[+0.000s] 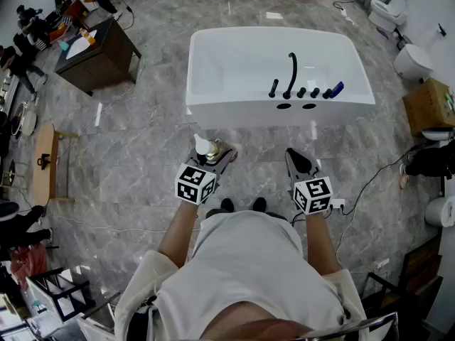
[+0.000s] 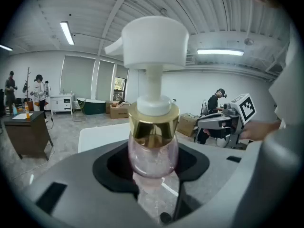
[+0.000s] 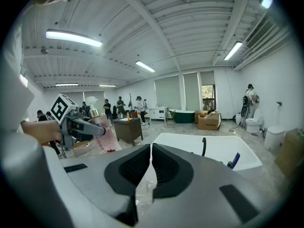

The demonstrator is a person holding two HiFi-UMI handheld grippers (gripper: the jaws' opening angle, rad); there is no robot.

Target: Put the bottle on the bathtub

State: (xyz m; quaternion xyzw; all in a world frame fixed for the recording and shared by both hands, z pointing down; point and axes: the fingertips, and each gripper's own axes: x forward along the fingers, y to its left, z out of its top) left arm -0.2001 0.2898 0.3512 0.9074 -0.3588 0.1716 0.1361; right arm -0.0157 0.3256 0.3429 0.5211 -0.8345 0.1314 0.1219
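Note:
A clear pink pump bottle (image 2: 153, 148) with a gold collar and white pump head (image 1: 202, 145) stands upright in my left gripper (image 1: 213, 156), whose jaws are shut on its body. In the head view it is held above the floor just in front of the white bathtub (image 1: 213, 62). The right gripper view shows the same bottle (image 3: 104, 134) at left and the bathtub (image 3: 178, 144) ahead. My right gripper (image 1: 301, 163) is shut and holds nothing; its pads (image 3: 135, 167) almost touch.
A black faucet (image 1: 291, 73) with knobs and a blue object (image 1: 336, 89) sit on the tub's front ledge. A dark cabinet (image 1: 96, 52) stands at left, a wooden stool (image 1: 46, 162) nearer, toilets (image 1: 412, 61) and cardboard boxes at right. People stand far off.

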